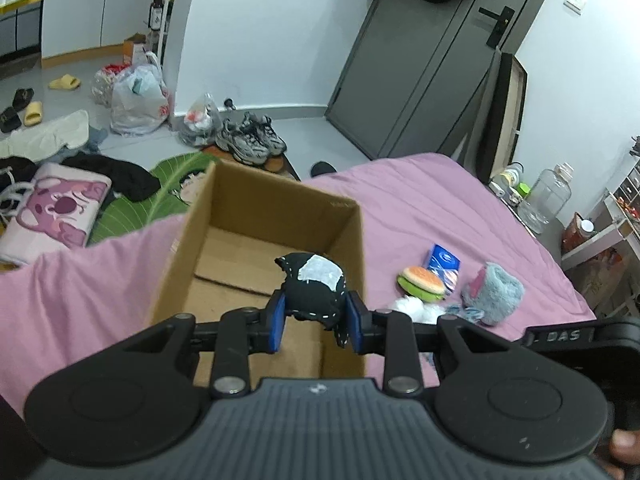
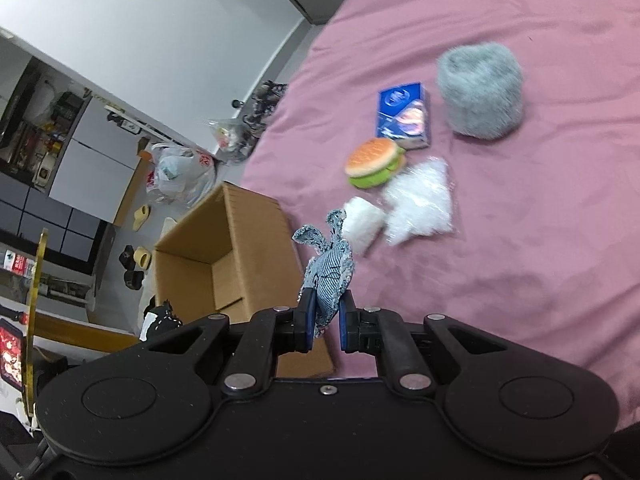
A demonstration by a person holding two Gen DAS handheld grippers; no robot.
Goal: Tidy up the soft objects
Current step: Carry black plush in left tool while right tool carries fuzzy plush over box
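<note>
Cardboard box (image 1: 240,240) standing open on the pink bedspread (image 1: 420,208), seen at the step of loading. We hold a toy in each tool. The left gripper (image 1: 316,322) is clamped on a black stuffed toy with a white patch (image 1: 314,286), poised above the near right corner of the box. The right gripper (image 2: 324,322) pinches a blue denim toy (image 2: 328,270) above the bedspread, just beside the box's right wall. On the bedspread, well apart from the box, lie a burger toy (image 2: 374,162), two white fluffy bags (image 2: 416,204), a blue packet (image 2: 402,114) and a grey furry toy (image 2: 480,88). We judge the next move to be parting the left jaws so the black toy falls inside, then carrying the denim toy leftward over the rim before letting go.
</note>
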